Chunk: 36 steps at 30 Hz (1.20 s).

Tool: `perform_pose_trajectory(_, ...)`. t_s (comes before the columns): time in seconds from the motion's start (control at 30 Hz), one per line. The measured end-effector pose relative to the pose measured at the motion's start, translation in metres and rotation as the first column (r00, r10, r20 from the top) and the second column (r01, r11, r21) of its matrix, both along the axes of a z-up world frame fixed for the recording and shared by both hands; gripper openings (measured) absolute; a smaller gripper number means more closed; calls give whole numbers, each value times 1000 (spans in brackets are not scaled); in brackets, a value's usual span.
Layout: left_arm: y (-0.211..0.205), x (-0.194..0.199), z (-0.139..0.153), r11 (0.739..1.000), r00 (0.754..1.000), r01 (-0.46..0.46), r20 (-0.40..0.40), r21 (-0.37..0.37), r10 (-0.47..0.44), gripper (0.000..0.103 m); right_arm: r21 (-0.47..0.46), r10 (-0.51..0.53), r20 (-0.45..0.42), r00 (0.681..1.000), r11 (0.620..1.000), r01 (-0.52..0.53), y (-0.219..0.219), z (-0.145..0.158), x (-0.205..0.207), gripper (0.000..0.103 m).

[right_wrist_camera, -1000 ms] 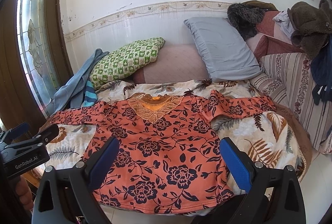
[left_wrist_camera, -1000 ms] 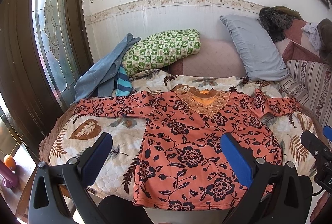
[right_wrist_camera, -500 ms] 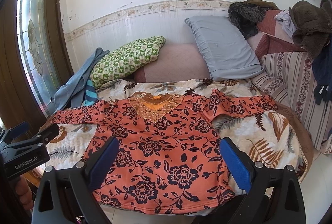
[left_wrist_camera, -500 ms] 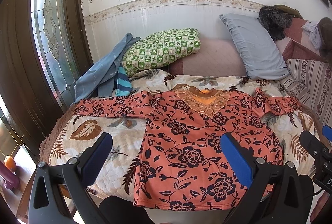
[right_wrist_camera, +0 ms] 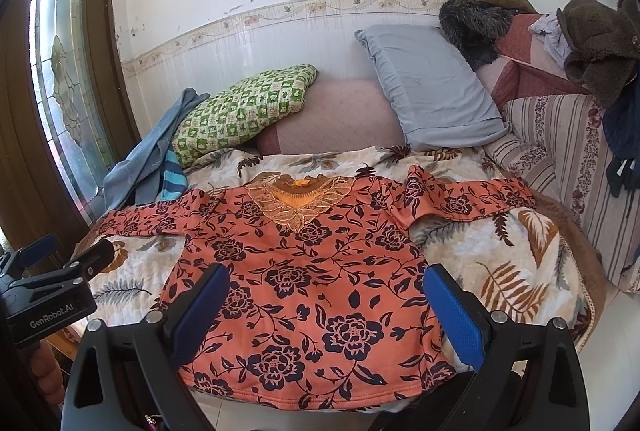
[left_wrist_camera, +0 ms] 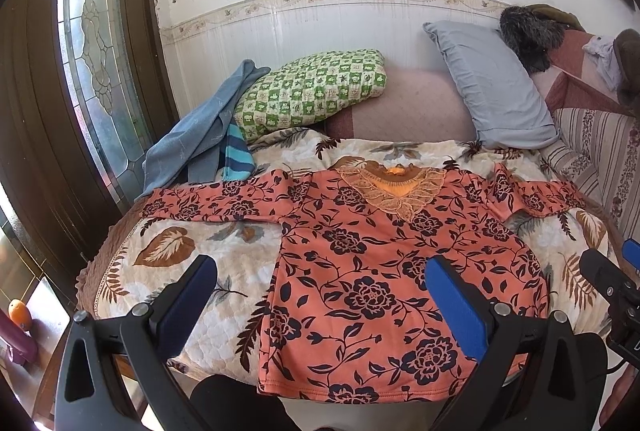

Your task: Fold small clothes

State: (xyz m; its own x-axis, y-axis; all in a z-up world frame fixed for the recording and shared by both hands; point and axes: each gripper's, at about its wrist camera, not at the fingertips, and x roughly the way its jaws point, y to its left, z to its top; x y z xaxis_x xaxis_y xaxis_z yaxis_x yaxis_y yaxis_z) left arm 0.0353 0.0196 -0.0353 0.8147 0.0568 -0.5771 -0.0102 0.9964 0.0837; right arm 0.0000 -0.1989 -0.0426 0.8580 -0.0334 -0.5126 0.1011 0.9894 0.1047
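An orange blouse with a dark flower print (left_wrist_camera: 372,271) lies flat and face up on the leaf-patterned bedspread (left_wrist_camera: 168,251), both sleeves spread sideways, lace collar toward the wall. It also shows in the right wrist view (right_wrist_camera: 304,271). My left gripper (left_wrist_camera: 320,299) is open and empty, held above the blouse's hem near the bed's front edge. My right gripper (right_wrist_camera: 326,305) is open and empty, also above the hem. Each gripper shows at the edge of the other's view: the right one (left_wrist_camera: 616,279) and the left one (right_wrist_camera: 52,263).
A green checked pillow (left_wrist_camera: 312,91), a grey pillow (left_wrist_camera: 492,87) and blue clothes (left_wrist_camera: 200,135) lie at the bed's far side by the wall. A striped sofa with piled clothes (right_wrist_camera: 568,79) stands on the right. A wooden door with glass (left_wrist_camera: 92,43) is on the left.
Both grippers have shifted slightly, the views drifting a little upward. The blouse has not moved and both grippers stay open.
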Motion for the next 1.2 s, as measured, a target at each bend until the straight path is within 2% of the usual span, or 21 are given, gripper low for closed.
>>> perform_pose_trajectory(0.73,0,3,-7,1000,1000,-6,-22,2,6,103,7,-1,-24,1000,1000,1,-1,-8,6,99)
perform_pose_trajectory(1.2,19,30,-21,999,998,-42,-48,1,42,103,-26,7,-46,999,1000,-8,9,-9,24,99)
